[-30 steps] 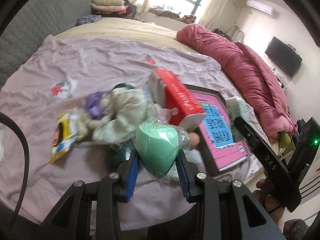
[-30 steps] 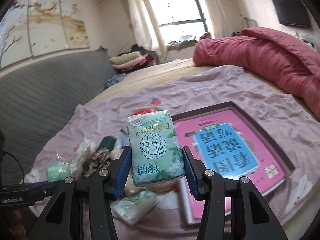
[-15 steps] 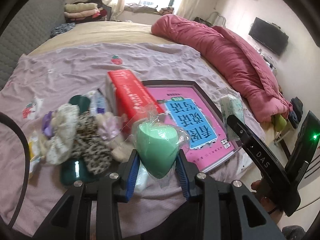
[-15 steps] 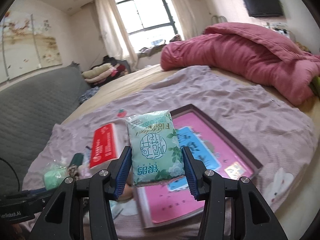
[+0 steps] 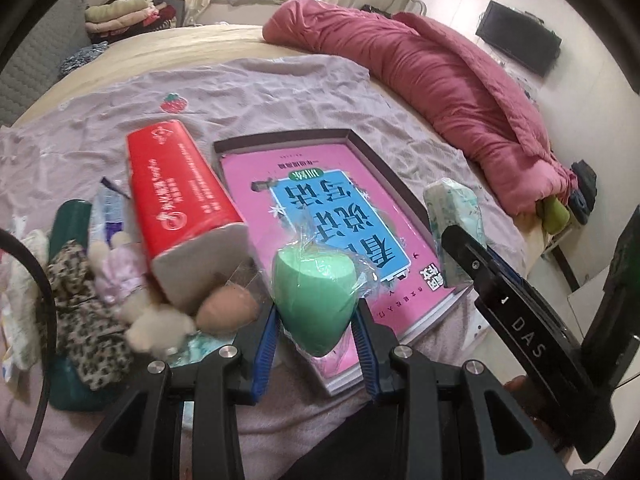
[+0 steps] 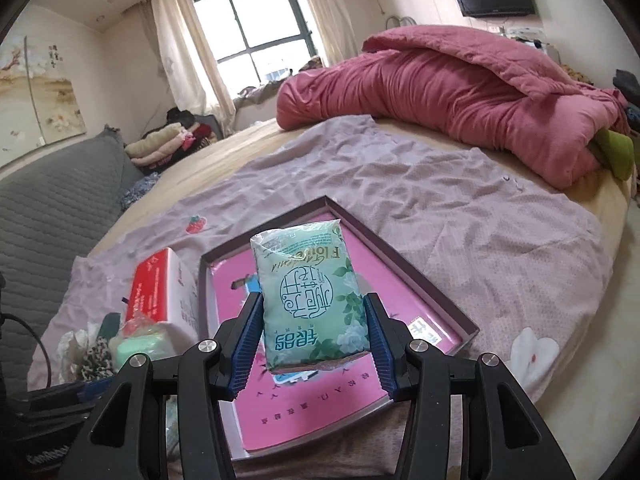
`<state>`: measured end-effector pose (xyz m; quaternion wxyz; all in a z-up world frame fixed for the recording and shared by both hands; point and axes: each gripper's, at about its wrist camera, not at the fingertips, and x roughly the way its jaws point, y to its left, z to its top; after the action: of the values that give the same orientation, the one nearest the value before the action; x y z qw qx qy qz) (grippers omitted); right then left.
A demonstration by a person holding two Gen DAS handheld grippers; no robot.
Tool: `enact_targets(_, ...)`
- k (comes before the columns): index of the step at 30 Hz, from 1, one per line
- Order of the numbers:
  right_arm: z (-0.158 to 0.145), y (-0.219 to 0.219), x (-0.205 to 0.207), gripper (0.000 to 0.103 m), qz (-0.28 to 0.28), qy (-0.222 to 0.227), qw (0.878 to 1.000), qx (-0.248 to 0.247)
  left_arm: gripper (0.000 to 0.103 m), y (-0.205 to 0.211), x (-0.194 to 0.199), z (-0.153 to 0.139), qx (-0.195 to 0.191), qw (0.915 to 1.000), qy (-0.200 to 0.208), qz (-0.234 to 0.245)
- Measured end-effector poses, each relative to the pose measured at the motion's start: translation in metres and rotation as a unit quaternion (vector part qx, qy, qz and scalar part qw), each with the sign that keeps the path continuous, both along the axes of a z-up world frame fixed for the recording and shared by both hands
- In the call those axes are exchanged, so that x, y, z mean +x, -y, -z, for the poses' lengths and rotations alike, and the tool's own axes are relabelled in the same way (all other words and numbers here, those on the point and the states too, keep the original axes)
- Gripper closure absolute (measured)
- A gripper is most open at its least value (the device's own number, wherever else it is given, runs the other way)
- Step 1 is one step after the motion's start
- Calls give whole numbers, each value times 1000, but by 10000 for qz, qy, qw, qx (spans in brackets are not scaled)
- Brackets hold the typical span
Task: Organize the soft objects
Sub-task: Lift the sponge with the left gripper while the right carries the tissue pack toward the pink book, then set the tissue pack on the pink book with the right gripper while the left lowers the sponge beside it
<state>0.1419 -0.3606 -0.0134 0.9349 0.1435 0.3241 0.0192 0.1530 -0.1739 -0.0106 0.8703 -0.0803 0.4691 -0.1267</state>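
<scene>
Left wrist view: bed (image 5: 120,60), lilac sheet (image 5: 280,92); pink quilt (image 5: 432,68) along far side. Tray (image 5: 384,176) with pink book (image 5: 256,176) mid-sheet. Red box (image 5: 176,184) leaning beside tray. Left claw (image 5: 316,328) clamped on green sponge (image 5: 312,296), above tray's near corner. Right claw (image 6: 312,344) clamped on tissue pack (image 6: 308,296), over tray.

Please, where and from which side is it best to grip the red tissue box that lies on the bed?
Probably the red tissue box is best gripped across its two long sides, near the raised white end, with the tongs coming from above. It lies tilted on the soft toys, so that end is free, and its length looks too great to span.
</scene>
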Motion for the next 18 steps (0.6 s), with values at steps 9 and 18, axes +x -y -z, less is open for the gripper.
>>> enact_targets(9, 16, 0, 22, 52, -161, -488, 9980, -358, 66, 22, 23, 24, 86, 9996, -223, 117)
enact_targets(18, 39, -10, 40, 51, -441, -1179, 9832, -1324, 66, 37, 37, 48, 214, 9982, -492, 276)
